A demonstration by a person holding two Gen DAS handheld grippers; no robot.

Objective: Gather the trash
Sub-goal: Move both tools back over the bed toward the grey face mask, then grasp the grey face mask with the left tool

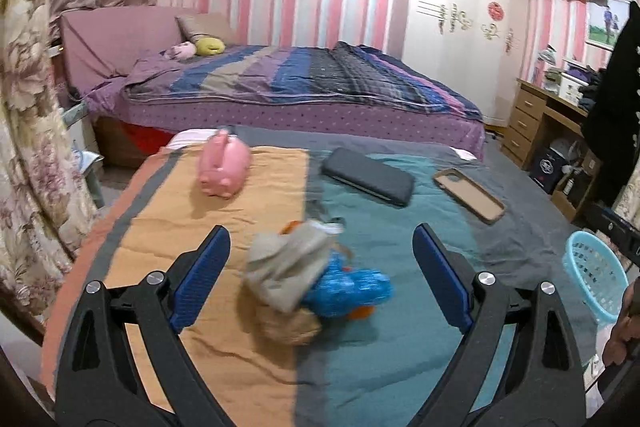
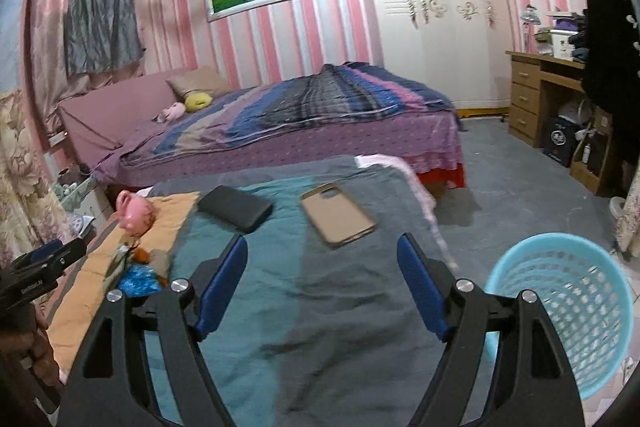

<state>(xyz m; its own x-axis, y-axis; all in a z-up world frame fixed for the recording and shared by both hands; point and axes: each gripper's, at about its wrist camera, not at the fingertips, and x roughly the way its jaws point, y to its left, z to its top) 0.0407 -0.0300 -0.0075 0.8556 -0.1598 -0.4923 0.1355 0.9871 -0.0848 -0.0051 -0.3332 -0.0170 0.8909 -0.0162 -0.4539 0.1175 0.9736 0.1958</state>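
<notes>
A blurred heap of trash lies on the cloth-covered table (image 1: pixel 240 367): a grey-beige crumpled wrapper (image 1: pixel 286 269), a blue shiny wrapper (image 1: pixel 352 291) and orange bits. My left gripper (image 1: pixel 322 259) is open, its fingers on either side of the heap, empty. The heap also shows at the left of the right wrist view (image 2: pixel 138 277). My right gripper (image 2: pixel 322 265) is open and empty over the teal cloth. A light blue mesh trash basket (image 2: pixel 568 311) stands on the floor right of the table, also in the left wrist view (image 1: pixel 596 275).
A pink piggy bank (image 1: pixel 224 165), a dark wallet-like case (image 1: pixel 368 177) and a tan phone case (image 1: pixel 468 195) lie on the table. A bed (image 1: pixel 304 79) is behind, a wooden desk (image 2: pixel 536 95) and white wardrobe (image 2: pixel 436 19) at the right.
</notes>
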